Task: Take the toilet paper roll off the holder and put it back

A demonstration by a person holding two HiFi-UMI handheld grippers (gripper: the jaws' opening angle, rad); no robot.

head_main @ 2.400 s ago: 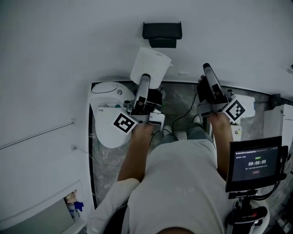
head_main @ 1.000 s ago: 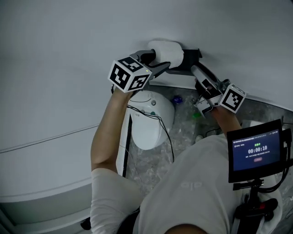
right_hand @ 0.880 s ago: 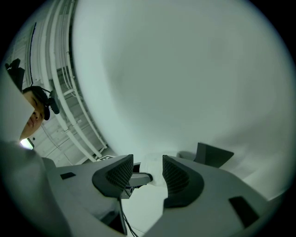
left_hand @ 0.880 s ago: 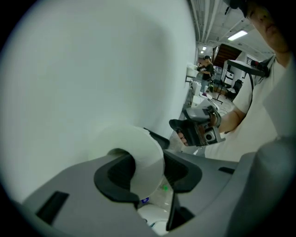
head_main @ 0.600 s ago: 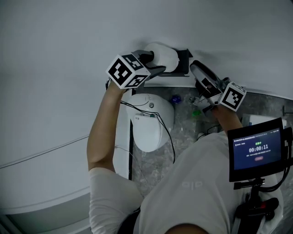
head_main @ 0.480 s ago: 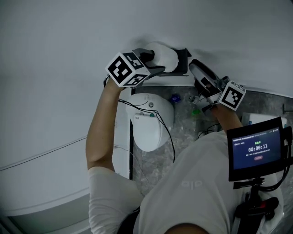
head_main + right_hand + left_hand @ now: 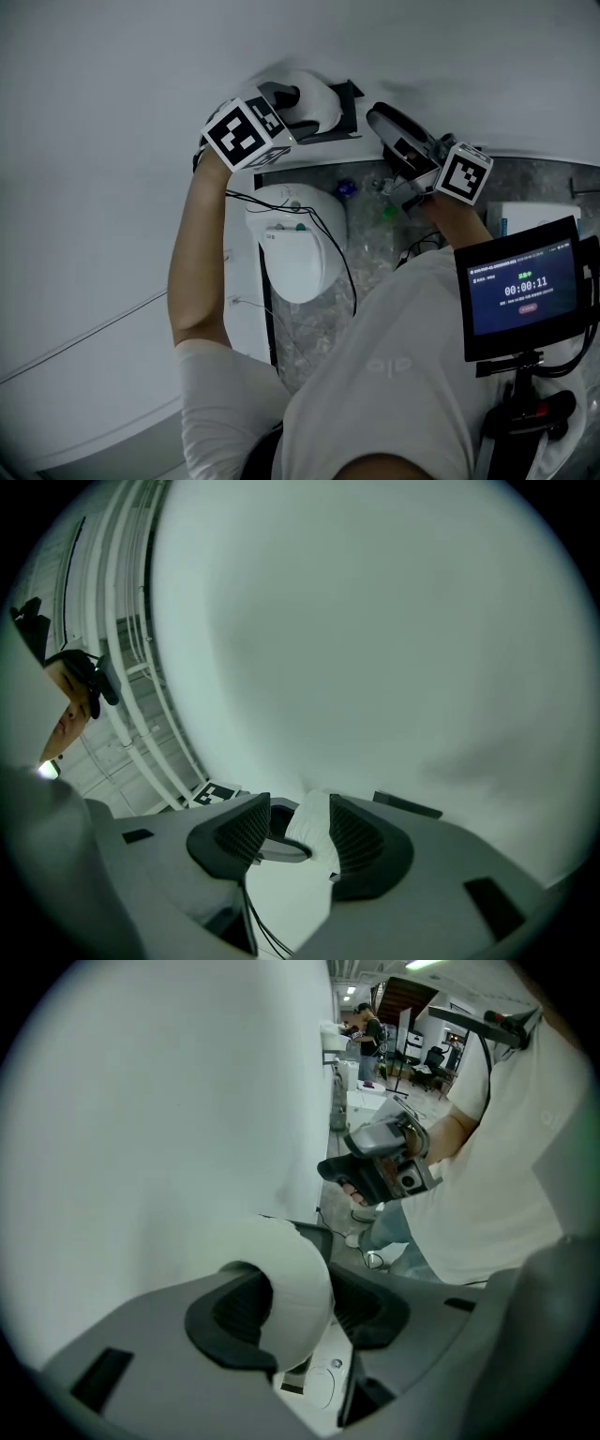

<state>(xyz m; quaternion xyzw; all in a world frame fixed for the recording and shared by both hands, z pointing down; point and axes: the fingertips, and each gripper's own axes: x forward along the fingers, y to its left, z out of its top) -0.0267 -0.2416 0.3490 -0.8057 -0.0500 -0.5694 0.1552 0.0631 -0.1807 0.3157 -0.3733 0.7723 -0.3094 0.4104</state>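
Observation:
The white toilet paper roll lies against the black wall holder, near the top of the head view. My left gripper reaches in from the left and is shut on the roll. In the left gripper view the roll fills the gap between the two dark pads of my left gripper. My right gripper hovers just right of the holder, apart from the roll. Its jaws stand open with nothing between them; the roll shows beyond.
A white toilet stands below the holder on a marbled floor, with black cables across it. A tablet with a timer sits at the right. The white wall fills the left.
The left gripper has carried the roll from above the toilet to the wall holder. The right gripper moved up beside the holder. Over the last half second both barely shifted.

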